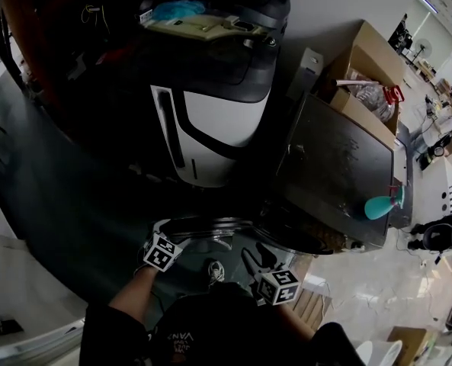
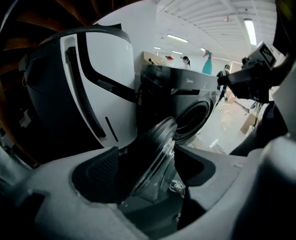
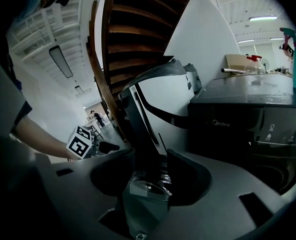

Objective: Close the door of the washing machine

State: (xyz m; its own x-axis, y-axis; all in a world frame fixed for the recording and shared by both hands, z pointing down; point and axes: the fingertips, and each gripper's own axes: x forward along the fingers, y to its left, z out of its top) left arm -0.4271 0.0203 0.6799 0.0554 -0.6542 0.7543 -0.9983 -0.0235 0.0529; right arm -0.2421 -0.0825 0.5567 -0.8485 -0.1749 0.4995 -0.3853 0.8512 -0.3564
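The dark grey washing machine [image 1: 340, 166] stands at the right with its round glass door [image 1: 210, 231] swung open toward me. My left gripper [image 1: 168, 235] is at the door's left end and my right gripper [image 1: 260, 261] is nearer the machine. In the left gripper view, the left gripper [image 2: 148, 169] is open, and the door's rim [image 2: 157, 149] stands edge-on between the pads with gaps on both sides. The drum opening [image 2: 192, 116] shows behind it. The right gripper [image 3: 150, 176] is also open, and the door's glass bulge [image 3: 148, 186] sits between its jaws.
A white and black appliance [image 1: 210, 120] stands just left of the washer. A cardboard box [image 1: 363, 67] sits behind the washer, and a teal spray bottle [image 1: 382, 204] stands on its top. A wooden stair [image 3: 133, 34] rises overhead. My shoe [image 1: 215, 271] is under the door.
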